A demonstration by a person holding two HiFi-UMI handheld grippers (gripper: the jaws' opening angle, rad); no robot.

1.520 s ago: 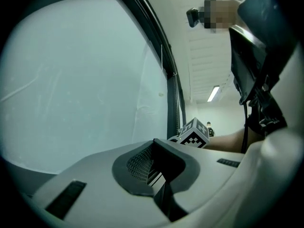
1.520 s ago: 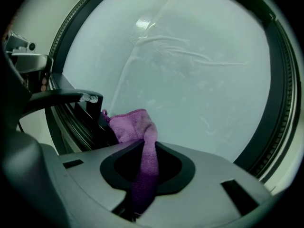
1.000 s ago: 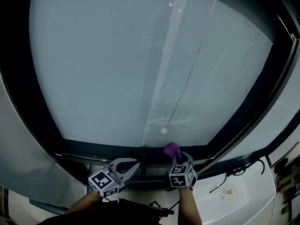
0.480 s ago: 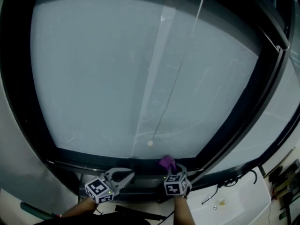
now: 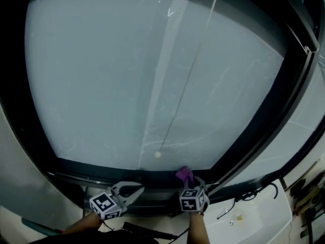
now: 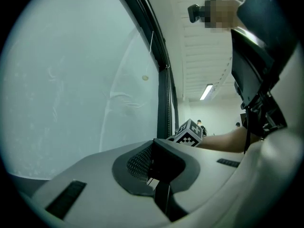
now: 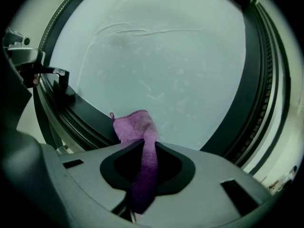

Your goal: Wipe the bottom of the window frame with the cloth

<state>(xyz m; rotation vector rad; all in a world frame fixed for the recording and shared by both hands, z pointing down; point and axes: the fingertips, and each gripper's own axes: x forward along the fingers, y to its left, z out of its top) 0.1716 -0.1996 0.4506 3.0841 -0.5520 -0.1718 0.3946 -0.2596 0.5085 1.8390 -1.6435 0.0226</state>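
Note:
A purple cloth [image 5: 184, 174] [image 7: 133, 125] sticks out of my right gripper [image 5: 188, 183] [image 7: 142, 144], which is shut on it. The cloth's free end rests against the black bottom window frame [image 5: 101, 169] [image 7: 83, 115], just under the frosted glass [image 5: 127, 75], near the frame's lower right corner. My left gripper [image 5: 137, 189] [image 6: 154, 144] hovers in front of the bottom frame to the left of the right one, shut with nothing in it. The left gripper view shows the right gripper's marker cube [image 6: 190, 132] beyond its jaws.
A thin cord with a white bead [image 5: 158, 155] hangs in front of the glass, left of the cloth. The black upright [image 5: 264, 126] separates a second pane at right. A white ledge [image 5: 254, 220] below right carries a black cable and small bits.
My right gripper has slid the cloth a little to the right along the bottom frame, away from the hanging bead. The left gripper keeps its place beside it.

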